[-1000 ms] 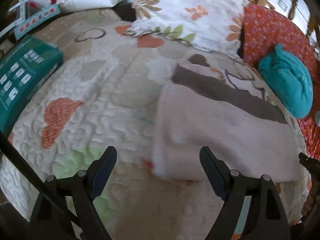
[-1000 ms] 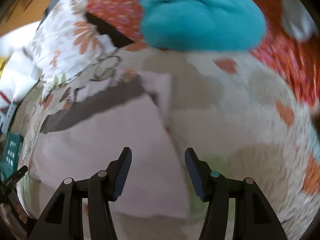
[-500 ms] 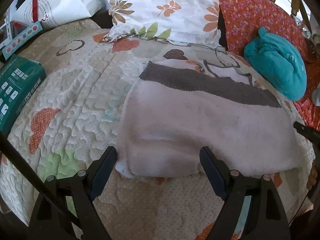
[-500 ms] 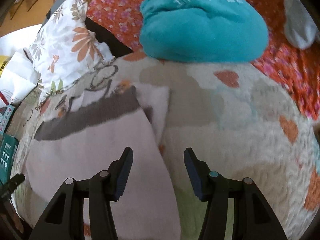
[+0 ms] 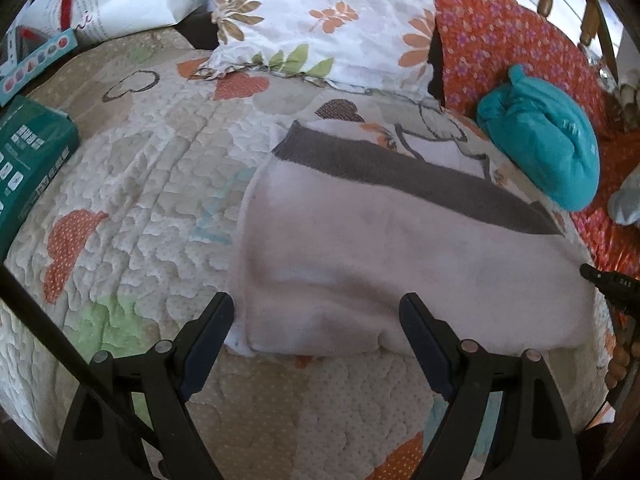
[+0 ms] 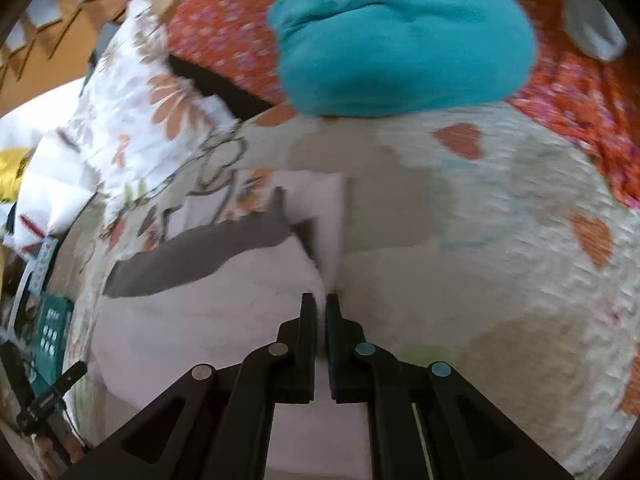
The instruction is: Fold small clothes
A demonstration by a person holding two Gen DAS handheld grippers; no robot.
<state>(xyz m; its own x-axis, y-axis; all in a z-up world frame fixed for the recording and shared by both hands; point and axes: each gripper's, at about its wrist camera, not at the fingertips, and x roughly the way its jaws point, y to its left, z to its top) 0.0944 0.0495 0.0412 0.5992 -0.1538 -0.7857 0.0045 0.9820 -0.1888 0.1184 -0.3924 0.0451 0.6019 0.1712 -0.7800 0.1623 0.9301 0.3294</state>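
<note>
The right tool (image 6: 320, 300) has closed since half a second ago, when its jaws stood wide apart over the cloth's right edge; now they are pinched on that edge, with a thin sliver of pale fabric showing between them. The view is blurred, so how deep the bite goes is hard to tell. The left tool (image 5: 316, 312) is open as before, jaws spread and straddling the near left corner of the cloth (image 5: 400, 256) without touching it, as far as can be seen. The change suggests the next fold is starting — one side is gripped, the other not yet, so the left likely needs to close on its corner before the cloth can be lifted evenly. The cloth is one pale pinkish piece with a single dark grey band along its far side, lying already doubled on the quilted bed (image 5: 152, 184), its near edge a thick rounded fold. By count: two tools, one cloth in hand, and one teal bundle (image 5: 544, 148) resting against the one red flowered pillow (image 5: 520, 48) beyond it — possibly a finished item. There is also one white floral pillow (image 5: 320, 20) at the head of the bed and one green box (image 5: 24, 168) well off to the left.
</note>
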